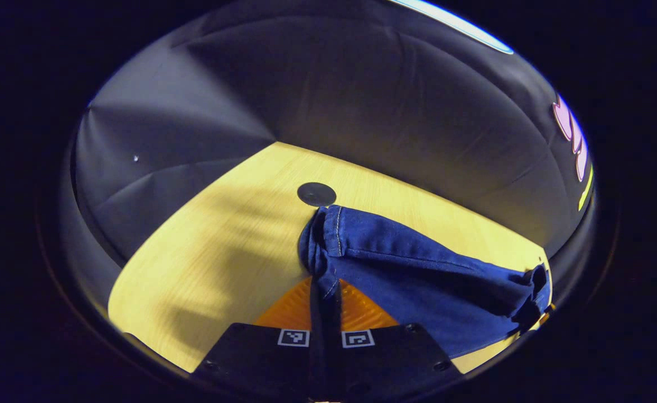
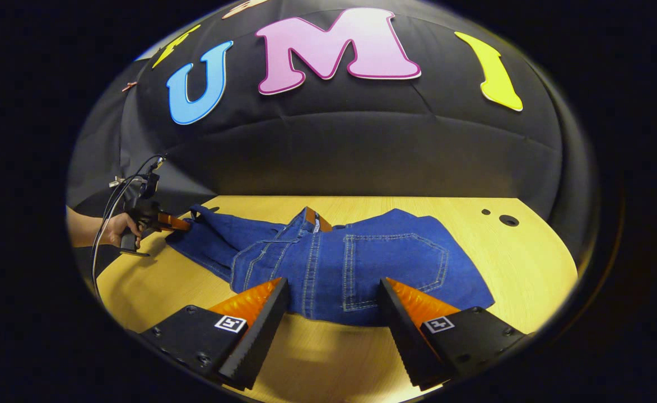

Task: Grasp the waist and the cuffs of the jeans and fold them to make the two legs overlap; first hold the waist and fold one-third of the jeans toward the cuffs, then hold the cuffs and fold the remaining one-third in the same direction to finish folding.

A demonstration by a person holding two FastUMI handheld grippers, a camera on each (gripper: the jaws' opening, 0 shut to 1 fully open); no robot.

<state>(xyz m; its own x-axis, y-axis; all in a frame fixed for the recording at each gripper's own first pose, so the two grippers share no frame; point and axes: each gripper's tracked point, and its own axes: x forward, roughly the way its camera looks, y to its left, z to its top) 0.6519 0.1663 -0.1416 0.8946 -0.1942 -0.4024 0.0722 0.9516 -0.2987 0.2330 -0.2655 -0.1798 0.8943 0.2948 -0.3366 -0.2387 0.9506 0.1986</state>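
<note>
In the left gripper view we see our left gripper (image 1: 326,302) with its fingers closed together, pinching the cuff end of the jeans (image 1: 418,274); the hemmed edge bunches just short of a dark round disc (image 1: 316,193) on the table (image 1: 216,252), with bare wood open to the left. In the right gripper view our right gripper (image 2: 334,319) stands wide apart, holding nothing, at the near waist edge of the jeans (image 2: 334,263). Open tabletop lies to the right. Far left, a hand (image 2: 116,228) holds the left gripper (image 2: 178,225) at the cuffs.
</note>
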